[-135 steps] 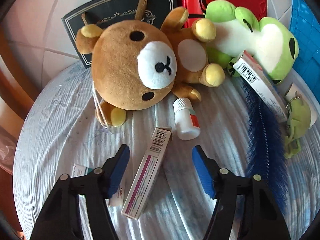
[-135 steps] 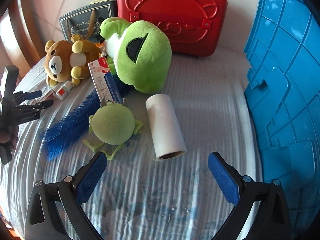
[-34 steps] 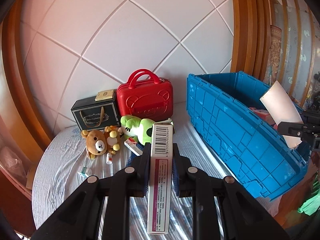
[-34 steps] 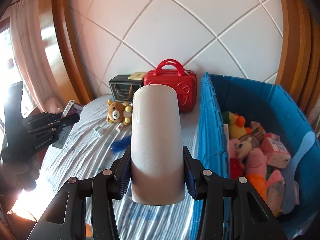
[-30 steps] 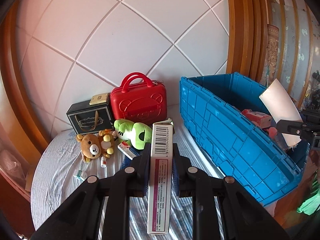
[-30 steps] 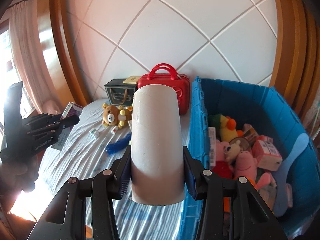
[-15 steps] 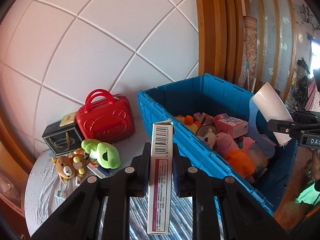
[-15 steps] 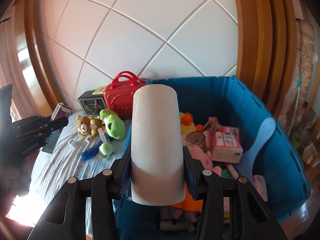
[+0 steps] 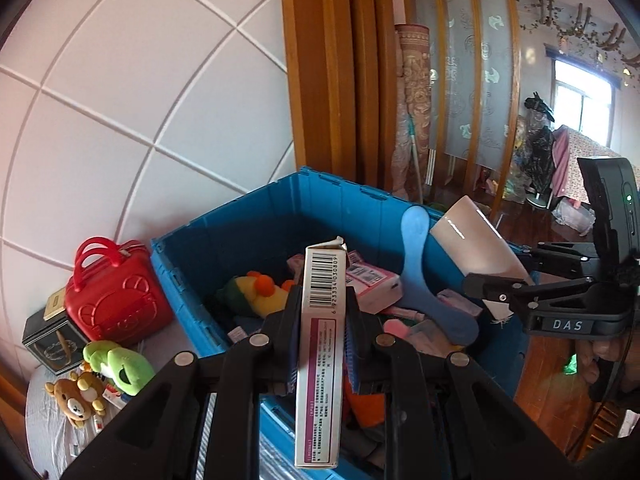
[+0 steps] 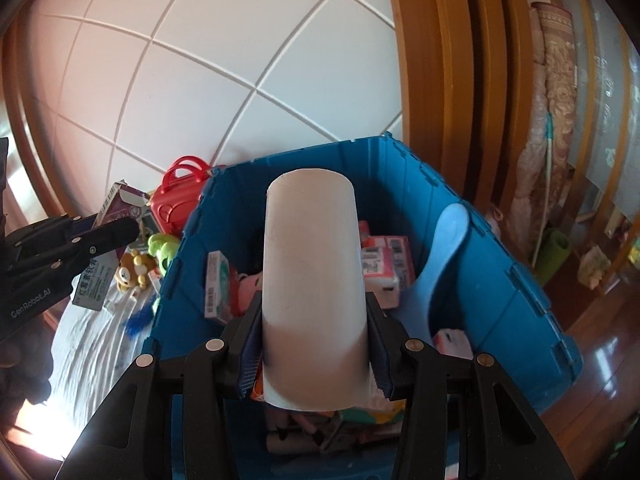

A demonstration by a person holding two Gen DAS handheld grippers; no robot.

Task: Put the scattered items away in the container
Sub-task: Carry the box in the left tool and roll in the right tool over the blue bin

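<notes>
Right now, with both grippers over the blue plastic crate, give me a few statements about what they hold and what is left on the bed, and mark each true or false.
1. The left gripper is shut on a slim white and magenta carton with a barcode. True.
2. The right gripper is empty. False: it is shut on a white cardboard tube.
3. The blue plastic crate already holds toys and boxes. True.
4. The brown bear plush lies inside the crate. False: it lies on the white bedcover, outside it.
5. The red hard-shell case with handles stands beside the crate. True.
</notes>
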